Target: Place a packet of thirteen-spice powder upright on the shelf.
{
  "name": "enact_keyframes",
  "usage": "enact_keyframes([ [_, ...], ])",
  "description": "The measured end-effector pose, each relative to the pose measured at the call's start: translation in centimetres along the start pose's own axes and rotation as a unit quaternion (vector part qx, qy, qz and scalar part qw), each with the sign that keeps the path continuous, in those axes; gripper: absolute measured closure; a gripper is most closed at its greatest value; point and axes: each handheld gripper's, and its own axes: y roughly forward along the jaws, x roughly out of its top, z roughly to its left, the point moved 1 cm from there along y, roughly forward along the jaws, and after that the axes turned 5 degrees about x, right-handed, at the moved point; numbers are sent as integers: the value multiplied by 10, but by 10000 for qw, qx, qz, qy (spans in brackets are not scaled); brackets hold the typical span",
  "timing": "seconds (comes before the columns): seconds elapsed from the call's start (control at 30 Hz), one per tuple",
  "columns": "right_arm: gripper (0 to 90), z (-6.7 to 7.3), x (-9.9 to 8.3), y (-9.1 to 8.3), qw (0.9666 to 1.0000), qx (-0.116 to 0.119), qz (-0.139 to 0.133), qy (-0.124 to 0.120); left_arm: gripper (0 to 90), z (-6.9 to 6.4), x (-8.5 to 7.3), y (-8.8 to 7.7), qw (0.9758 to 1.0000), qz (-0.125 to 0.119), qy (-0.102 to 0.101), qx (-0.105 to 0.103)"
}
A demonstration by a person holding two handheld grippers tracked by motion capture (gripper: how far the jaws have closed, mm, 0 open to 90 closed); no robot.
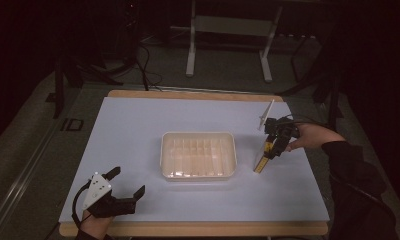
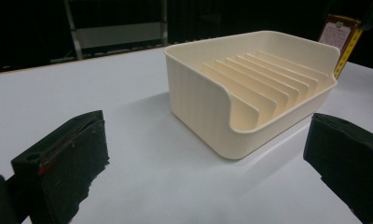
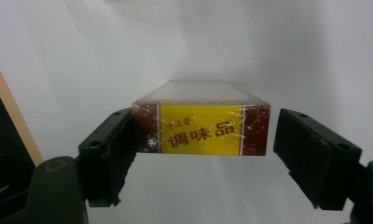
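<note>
A slim red-brown and yellow box (image 1: 260,162) with Chinese print stands tilted on its end on the white table, just right of the cream ribbed tray (image 1: 198,134). My right gripper (image 1: 269,150) comes down over its upper end. In the right gripper view the box (image 3: 201,128) lies between the jaws: the left pad touches it and a narrow gap stays at the right pad. My left gripper (image 1: 128,182) rests open near the table's front left corner, holding nothing. From there the tray (image 2: 198,88) lies ahead, with the box (image 2: 339,35) behind its far corner.
The table's white top (image 1: 138,125) has a wooden edge (image 1: 188,229) at the front. A metal stand (image 1: 228,45) and cables (image 1: 143,65) are on the floor beyond the table. A dark sleeve (image 1: 353,170) reaches in from the right.
</note>
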Motion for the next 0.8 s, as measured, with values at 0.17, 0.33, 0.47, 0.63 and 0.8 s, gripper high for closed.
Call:
enact_keyframes([
  [0.17,256,0,3,3,9999,89,61,36,0,0,0,0,10000,16,13,-13],
  [0.33,285,-2,5,7,9997,213,119,69,0,0,0,0,10000,23,18,-12],
  [0.47,302,-2,6,7,9996,233,170,29,0,0,0,1,10000,34,21,-23],
  [0.63,309,0,7,7,9991,220,359,-76,0,0,0,0,10000,34,29,-20],
  [0.8,314,4,6,6,9983,296,410,-300,0,0,0,1,10000,47,24,-27],
])
